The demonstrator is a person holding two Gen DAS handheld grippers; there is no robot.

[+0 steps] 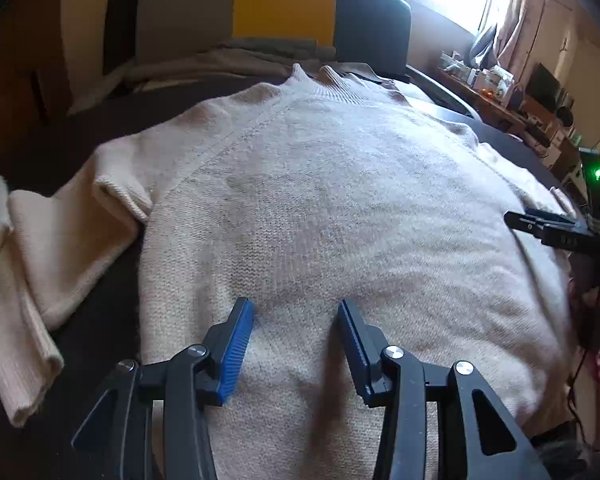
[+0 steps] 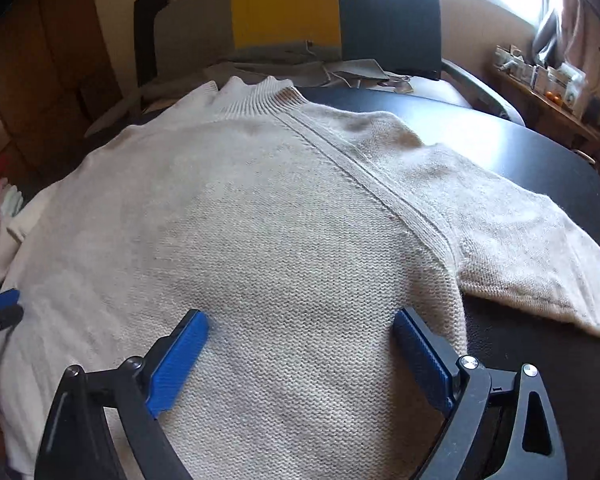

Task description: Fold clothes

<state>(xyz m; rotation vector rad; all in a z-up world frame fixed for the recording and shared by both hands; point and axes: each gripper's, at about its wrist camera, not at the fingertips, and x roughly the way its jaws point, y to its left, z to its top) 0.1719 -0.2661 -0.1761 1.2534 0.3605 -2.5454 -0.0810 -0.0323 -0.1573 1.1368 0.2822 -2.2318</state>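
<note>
I have the cream knitted sweater (image 1: 320, 208) spread flat across the dark round table (image 2: 520, 152), collar toward the far edge. My left gripper (image 1: 296, 344) and right gripper (image 2: 300, 356) hover over its body, jaws apart and empty. One sleeve (image 1: 60, 248) lies doubled at the left edge, the other (image 2: 520, 240) stretches out right, so I judge it laid out for folding.

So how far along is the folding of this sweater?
Early. Done: the cream knitted sweater lies spread flat on the dark table. In hand: nothing; the left gripper and right gripper are over its body, jaws open. Left: both sleeves still lie out to the sides, and the body is unfolded.
</note>
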